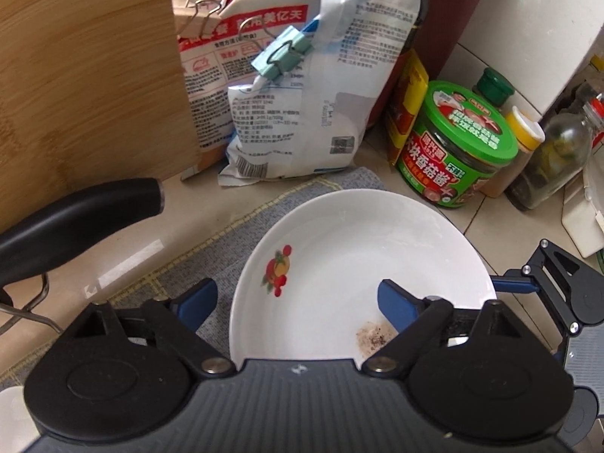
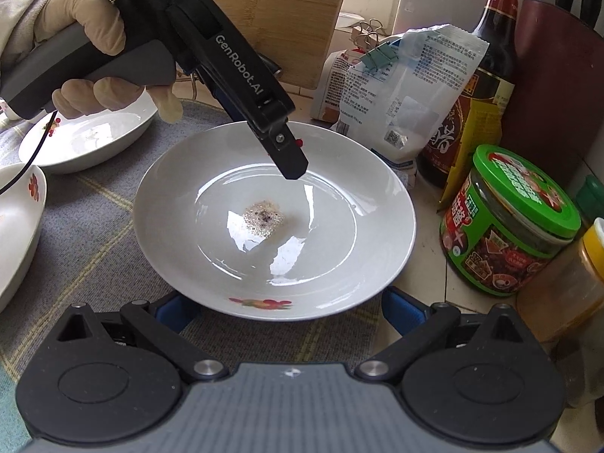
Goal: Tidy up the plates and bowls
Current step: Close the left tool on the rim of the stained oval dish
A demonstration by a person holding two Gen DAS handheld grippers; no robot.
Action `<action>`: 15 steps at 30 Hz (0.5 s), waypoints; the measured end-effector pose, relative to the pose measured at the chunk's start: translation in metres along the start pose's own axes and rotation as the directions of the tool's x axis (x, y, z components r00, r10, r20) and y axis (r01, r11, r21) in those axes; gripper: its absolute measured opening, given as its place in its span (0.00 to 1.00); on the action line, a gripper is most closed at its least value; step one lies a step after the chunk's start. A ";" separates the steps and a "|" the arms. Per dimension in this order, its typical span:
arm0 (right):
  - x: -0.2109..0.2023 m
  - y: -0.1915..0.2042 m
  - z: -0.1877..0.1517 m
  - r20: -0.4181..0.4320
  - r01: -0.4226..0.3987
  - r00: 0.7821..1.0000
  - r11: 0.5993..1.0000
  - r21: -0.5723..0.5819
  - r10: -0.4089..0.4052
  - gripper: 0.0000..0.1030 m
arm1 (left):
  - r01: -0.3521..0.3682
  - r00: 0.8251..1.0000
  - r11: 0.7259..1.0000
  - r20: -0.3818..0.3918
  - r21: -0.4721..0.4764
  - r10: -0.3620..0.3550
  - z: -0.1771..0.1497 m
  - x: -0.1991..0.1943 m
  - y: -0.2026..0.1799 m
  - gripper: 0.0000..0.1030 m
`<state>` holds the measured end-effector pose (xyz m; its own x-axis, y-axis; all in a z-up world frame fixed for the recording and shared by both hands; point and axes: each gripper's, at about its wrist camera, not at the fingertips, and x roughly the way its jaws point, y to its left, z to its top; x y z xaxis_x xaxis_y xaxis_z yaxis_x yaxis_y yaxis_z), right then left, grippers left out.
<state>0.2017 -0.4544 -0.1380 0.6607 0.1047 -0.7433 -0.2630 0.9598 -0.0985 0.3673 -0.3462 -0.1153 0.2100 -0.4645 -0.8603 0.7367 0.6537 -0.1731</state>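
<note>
A white plate (image 1: 358, 264) with a fruit decal and a brown stain lies on a grey mat (image 2: 94, 226). My left gripper (image 1: 298, 300) is open and straddles its left rim: one blue finger (image 1: 396, 302) is inside the plate, the other (image 1: 196, 298) is outside over the mat, clear of the rim. In the right wrist view a gloved hand (image 2: 90, 49) holds it tilted down over the plate (image 2: 339, 226). My right gripper (image 2: 288, 311) is open at the plate's near rim, its blue fingers (image 2: 400, 309) wide apart and low beside it.
A second white plate (image 2: 87, 139) and a flowered bowl (image 2: 19, 219) sit at the mat's left. Behind stand a wooden cutting board (image 1: 87, 75), clipped bags (image 1: 302, 94), a soy sauce bottle (image 2: 487, 75), a green-lidded jar (image 1: 460, 143) and spice bottles. A black pan handle (image 1: 75, 219) juts in.
</note>
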 end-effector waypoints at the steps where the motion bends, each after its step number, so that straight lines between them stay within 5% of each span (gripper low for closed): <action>1: 0.000 0.000 0.000 0.000 -0.002 1.000 1.000 -0.003 0.002 1.00 | -0.002 1.000 1.000 -0.004 -0.004 0.002 0.000 0.001 0.000 0.83; 15: 0.002 -0.002 0.002 0.009 -0.031 0.999 0.999 -0.016 0.031 1.00 | 0.032 0.999 0.999 -0.017 -0.007 -0.032 0.004 0.009 0.000 0.78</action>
<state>0.2052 -0.4556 -0.1375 0.6585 0.1371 -0.7400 -0.2944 0.9518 -0.0857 0.3715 -0.3526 -0.1209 0.1757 -0.4750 -0.8623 0.7386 0.6427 -0.2035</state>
